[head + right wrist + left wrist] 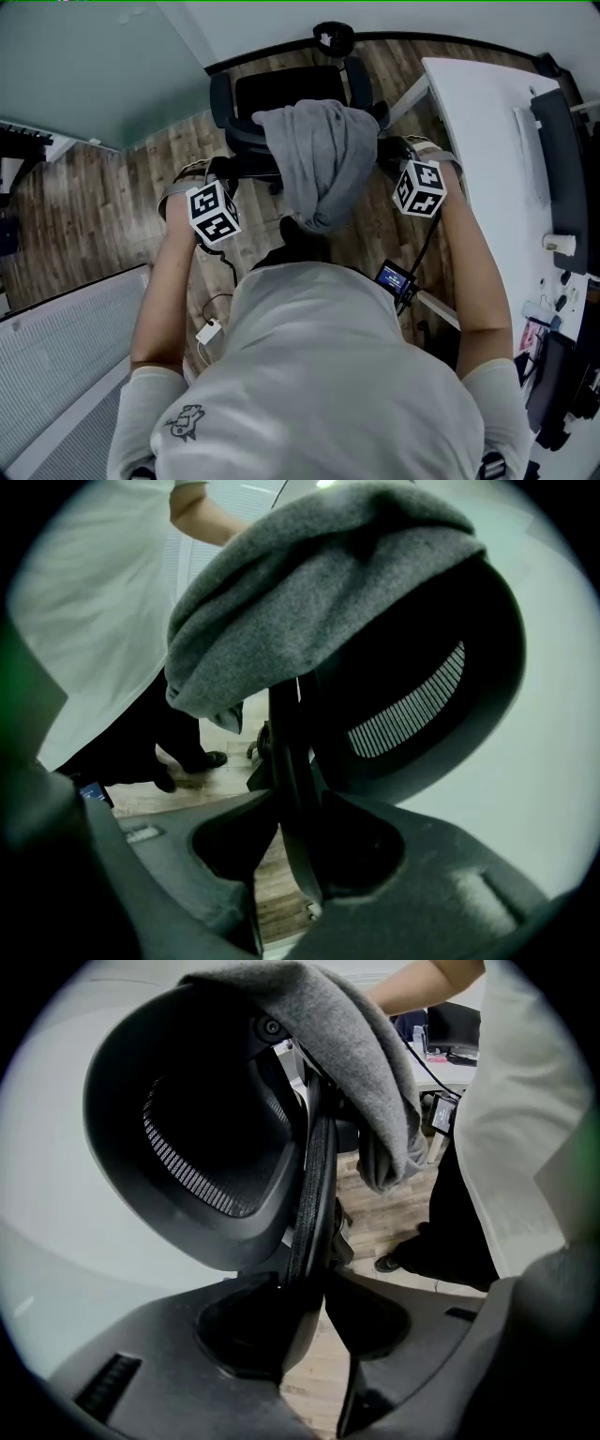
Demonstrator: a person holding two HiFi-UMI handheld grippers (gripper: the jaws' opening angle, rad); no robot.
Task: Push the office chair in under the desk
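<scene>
Office chair (281, 94) first: it stands on the wooden floor (141, 178) at 12 o'clock from us, seat pointing away. The white tabletop (478, 141) lies at 2 to 3 o'clock, so the office chair is near the tabletop's corner but not under it at all. A grey cloth (319, 159) hangs over the top of the backrest (187, 1129), and we hold the backrest by its two side edges just below that cloth. The left tongs (323, 1288), at 9 o'clock of the backrest, pinch the hard rim, which runs down between the tips with both pads on it. The right tongs (298, 803), at 3 o'clock, clasp the rim too. It sits deeper between them, hard against one pad, and we judge this grip the looser of the two. We expect the chair to be weighty yet easy to move, since a chair of this kind rolls and swivels. A push on one side alone would likely turn it rather than send it along. The rim is stiff and gives a sound hold. The mesh inside it would yield, and the cloth is soft and could slide or bunch under a pad, so bare rim is the place to grip. The backrest may also tip back under pressure, so a low, even push from both sides, swung toward 2 o'clock, looks safest.
</scene>
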